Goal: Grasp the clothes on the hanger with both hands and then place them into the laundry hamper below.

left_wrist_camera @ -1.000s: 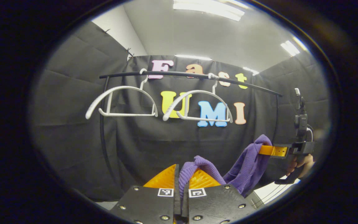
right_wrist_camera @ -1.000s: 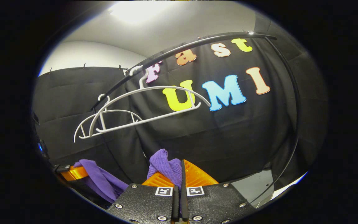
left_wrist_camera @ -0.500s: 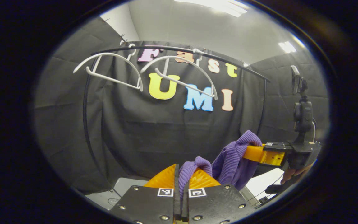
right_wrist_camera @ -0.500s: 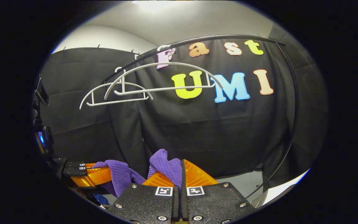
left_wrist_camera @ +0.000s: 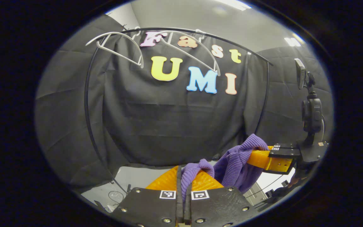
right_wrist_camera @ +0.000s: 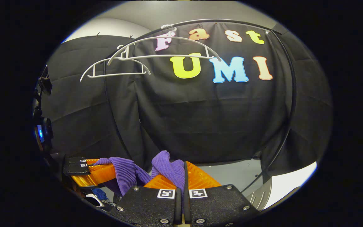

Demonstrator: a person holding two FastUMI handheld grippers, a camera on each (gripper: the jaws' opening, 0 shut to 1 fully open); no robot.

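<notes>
A purple ribbed garment [left_wrist_camera: 235, 159] hangs between my two grippers, off the hangers. My left gripper [left_wrist_camera: 181, 171] is shut on one bunch of its fabric, orange fingers pressed together. In the left gripper view the right gripper [left_wrist_camera: 258, 157] holds the other end at the right, a hand below it. In the right gripper view my right gripper [right_wrist_camera: 184, 168] is shut on a purple fold [right_wrist_camera: 169, 168], and the left gripper [right_wrist_camera: 98, 171] grips the garment [right_wrist_camera: 124, 175] at lower left. Two bare white hangers [left_wrist_camera: 121, 45] [right_wrist_camera: 165, 47] hang on the black rail [left_wrist_camera: 232, 42]. The hamper is out of sight.
The rail's curved black uprights [left_wrist_camera: 88, 126] [right_wrist_camera: 290, 104] stand left and right of the grippers. A grey floor [right_wrist_camera: 232, 173] shows below the black cloth wall. A camera mount [left_wrist_camera: 310, 104] rises from the right gripper.
Both grippers have come down with the purple garment: the hangers and rail have risen toward the top of each view, and the floor now shows. Both stay shut on the fabric.
</notes>
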